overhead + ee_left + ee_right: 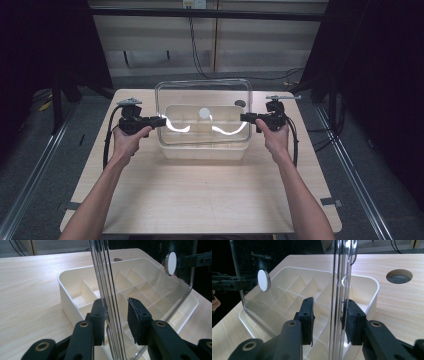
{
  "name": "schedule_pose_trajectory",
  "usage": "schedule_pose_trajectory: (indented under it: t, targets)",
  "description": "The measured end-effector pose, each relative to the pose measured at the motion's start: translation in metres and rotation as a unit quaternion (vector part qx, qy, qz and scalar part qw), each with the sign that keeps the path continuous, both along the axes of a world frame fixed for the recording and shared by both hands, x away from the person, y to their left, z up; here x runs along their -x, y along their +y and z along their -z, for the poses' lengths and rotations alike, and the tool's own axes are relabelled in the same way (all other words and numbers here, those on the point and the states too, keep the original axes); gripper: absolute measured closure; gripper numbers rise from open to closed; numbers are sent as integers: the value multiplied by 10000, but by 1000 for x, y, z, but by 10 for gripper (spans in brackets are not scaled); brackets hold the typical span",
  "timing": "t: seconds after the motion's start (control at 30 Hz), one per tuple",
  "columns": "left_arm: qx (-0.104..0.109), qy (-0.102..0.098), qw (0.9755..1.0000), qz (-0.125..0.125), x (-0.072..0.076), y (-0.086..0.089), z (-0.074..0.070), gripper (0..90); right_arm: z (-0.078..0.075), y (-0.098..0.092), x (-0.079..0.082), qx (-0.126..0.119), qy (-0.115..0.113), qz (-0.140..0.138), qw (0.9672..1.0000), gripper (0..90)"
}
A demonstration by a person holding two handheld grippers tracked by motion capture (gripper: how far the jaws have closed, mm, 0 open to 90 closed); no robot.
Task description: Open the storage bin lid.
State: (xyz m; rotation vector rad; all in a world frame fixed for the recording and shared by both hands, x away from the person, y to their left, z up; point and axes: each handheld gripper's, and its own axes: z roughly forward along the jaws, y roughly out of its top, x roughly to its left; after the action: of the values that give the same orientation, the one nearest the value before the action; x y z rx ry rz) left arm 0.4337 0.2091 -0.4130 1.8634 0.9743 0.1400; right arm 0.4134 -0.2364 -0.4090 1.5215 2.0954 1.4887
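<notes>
Scene: a person at a wooden table [200, 195] holds a gripper in each hand, one at either end of a clear lid [202, 95] standing upright over a cream box [202, 150].
Box: middle of the table, toward the far side, split by low walls into many compartments.
Lid: transparent, on edge, with a round white knob [204, 113] at its centre; its lower edge is at the box.
Left gripper [159, 121]: at the lid's left edge. In the left gripper view the lid's edge runs up between the jaws; one pad looks to be against it, a narrow gap shows at the other. Whether it grips cannot be told.
Right gripper [245, 118]: at the lid's right edge. In the right gripper view the jaws straddle the edge with narrow gaps either side.
Table: a round hole [399, 276] lies beyond the box.
</notes>
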Motion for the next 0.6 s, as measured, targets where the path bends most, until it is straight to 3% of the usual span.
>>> schedule_pose_trajectory:
  t: [0.6]
  targets:
    - [49, -142, 9999, 25, 3, 0, -15, 695, -13, -4, 6, -164, -209, 26, 9996, 662]
